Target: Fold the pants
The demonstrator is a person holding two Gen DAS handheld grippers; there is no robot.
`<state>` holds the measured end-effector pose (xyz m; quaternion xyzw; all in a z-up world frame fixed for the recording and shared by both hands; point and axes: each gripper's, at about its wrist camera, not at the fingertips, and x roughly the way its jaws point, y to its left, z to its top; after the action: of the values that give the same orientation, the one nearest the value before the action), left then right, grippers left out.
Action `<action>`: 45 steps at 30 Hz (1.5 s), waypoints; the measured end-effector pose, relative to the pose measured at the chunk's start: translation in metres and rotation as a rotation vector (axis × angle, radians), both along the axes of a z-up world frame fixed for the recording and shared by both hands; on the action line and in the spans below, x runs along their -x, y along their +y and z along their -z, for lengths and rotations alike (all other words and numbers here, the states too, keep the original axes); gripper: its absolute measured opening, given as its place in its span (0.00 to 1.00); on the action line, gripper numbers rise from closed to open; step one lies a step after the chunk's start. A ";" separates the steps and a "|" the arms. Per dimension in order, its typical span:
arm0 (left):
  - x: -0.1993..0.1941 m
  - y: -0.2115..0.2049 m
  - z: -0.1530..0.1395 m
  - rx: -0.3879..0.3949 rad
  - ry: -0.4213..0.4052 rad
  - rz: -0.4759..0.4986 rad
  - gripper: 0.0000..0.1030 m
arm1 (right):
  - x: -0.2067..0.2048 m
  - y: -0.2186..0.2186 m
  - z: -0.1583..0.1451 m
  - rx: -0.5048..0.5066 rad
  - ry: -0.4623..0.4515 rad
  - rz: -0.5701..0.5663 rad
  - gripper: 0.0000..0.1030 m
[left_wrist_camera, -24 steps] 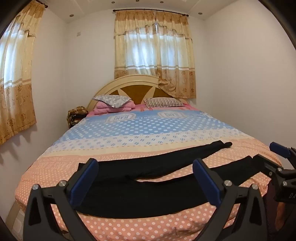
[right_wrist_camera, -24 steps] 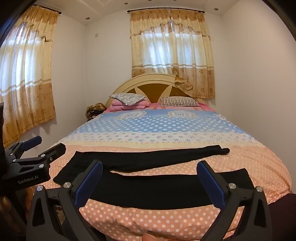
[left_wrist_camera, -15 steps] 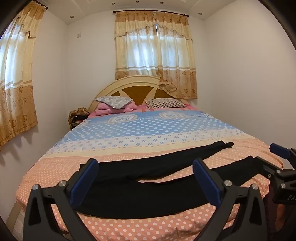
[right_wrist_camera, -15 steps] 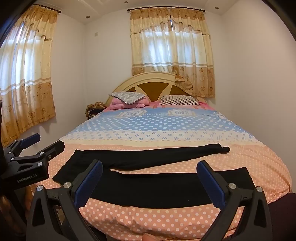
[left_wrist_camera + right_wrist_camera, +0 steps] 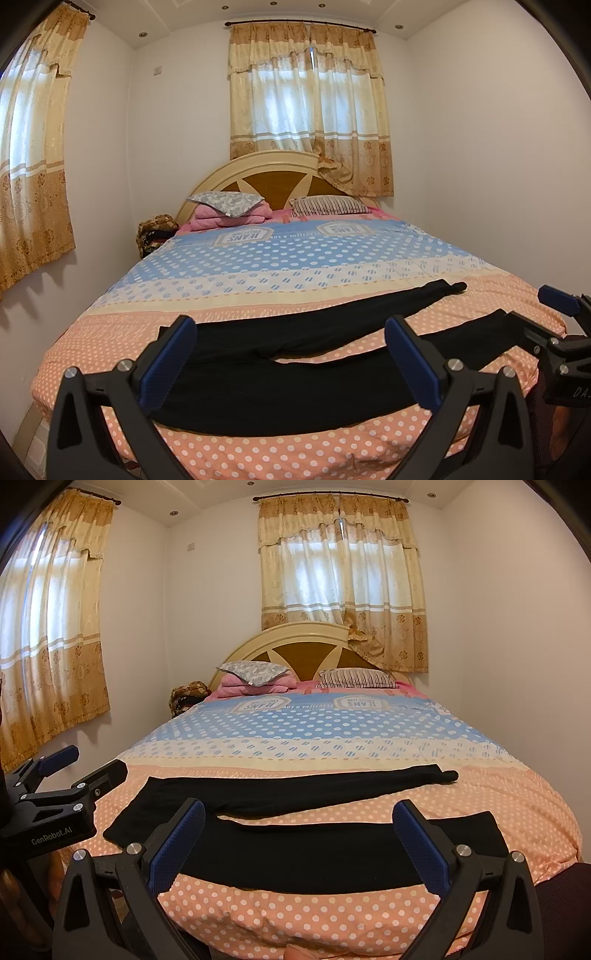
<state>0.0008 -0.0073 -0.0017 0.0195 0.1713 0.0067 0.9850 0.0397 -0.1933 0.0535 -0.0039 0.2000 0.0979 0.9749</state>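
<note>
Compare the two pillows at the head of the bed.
The grey patterned pillow sits raised on folded pink bedding; the striped pillow lies lower, on the bed. The grey one shows a floral pattern, the striped one dark lines. Both rest by the headboard.

Matt black cloth pants (image 5: 280,387)

One black pants (image 5: 280,384), two pillows (image 5: 227,201), two curtained windows (image 5: 308,107), two claws (image 5: 291,363).

Pants (image 5: 295,387) lie across bed's (image 5: 295,266) near end.
</note>
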 end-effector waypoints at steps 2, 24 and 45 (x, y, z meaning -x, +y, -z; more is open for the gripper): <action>0.000 0.001 -0.001 0.001 0.000 0.000 1.00 | 0.000 0.000 0.000 0.000 0.000 -0.001 0.99; 0.001 0.002 -0.003 -0.001 -0.017 -0.004 1.00 | 0.000 0.002 0.002 -0.001 0.000 0.004 0.99; 0.002 0.005 -0.004 -0.001 -0.021 -0.005 1.00 | 0.001 0.000 0.002 -0.002 -0.003 0.005 0.99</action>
<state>-0.0011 -0.0020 0.0028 0.0197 0.1610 0.0096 0.9867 0.0384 -0.1934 0.0516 -0.0025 0.1985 0.0957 0.9754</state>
